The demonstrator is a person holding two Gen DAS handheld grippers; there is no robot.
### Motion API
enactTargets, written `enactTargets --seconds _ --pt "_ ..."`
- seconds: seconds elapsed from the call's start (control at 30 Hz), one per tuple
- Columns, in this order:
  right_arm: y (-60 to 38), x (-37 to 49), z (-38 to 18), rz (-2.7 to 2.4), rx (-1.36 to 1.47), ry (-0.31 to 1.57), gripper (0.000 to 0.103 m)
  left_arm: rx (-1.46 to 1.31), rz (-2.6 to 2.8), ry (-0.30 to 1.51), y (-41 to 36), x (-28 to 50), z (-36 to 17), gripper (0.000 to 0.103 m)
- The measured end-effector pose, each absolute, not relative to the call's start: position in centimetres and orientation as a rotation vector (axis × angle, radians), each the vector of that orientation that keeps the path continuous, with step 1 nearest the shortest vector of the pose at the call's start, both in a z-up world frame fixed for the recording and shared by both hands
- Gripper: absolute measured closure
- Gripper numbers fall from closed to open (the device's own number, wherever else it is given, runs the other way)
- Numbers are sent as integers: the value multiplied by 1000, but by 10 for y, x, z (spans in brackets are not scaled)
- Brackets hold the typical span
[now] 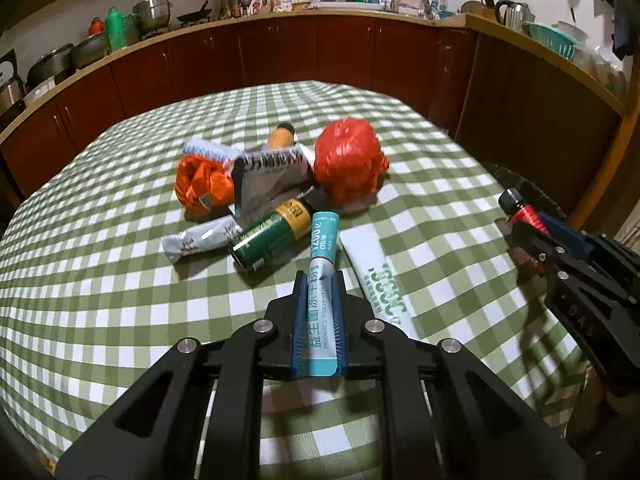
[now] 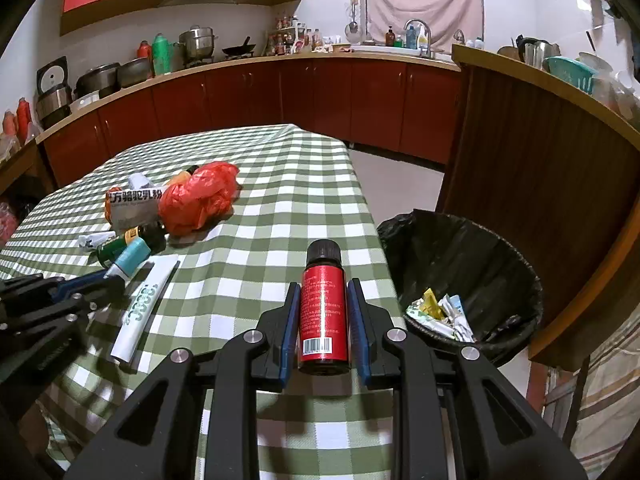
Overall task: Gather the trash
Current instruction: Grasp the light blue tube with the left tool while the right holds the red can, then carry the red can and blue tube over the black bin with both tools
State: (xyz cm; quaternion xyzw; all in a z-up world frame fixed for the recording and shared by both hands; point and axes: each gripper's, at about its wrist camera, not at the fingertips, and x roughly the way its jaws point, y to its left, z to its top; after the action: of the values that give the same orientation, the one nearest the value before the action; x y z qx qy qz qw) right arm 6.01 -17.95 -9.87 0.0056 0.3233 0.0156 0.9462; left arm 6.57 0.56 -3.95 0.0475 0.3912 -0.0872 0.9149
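Clamped between the left gripper (image 1: 318,312)'s narrowed fingers, a teal sachet (image 1: 320,292) juts toward twelve o'clock, while the right gripper (image 2: 323,320) loosely flanks a red bottle (image 2: 323,312) that could slip short of the bin (image 2: 480,248) at two o'clock.

Left tool (image 1: 318,280) low and level with pads clamped together, right tool (image 2: 324,292) level, jaws slightly parted

We are seeing a glossy red bottle (image 2: 323,312), crinkly shiny plastic bag (image 1: 349,164), and woven checked cloth (image 1: 120,272).
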Motion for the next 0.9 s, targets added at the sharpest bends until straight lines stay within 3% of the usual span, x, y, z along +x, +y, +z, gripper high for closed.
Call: enactTargets --seconds 0.43,0.9 --pt "-227 68 -86 -82 22 609 78 90 -264 706 -40 77 3 91" --pt "-293 90 -90 -194 26 598 78 141 -344 708 -139 123 -5 91"
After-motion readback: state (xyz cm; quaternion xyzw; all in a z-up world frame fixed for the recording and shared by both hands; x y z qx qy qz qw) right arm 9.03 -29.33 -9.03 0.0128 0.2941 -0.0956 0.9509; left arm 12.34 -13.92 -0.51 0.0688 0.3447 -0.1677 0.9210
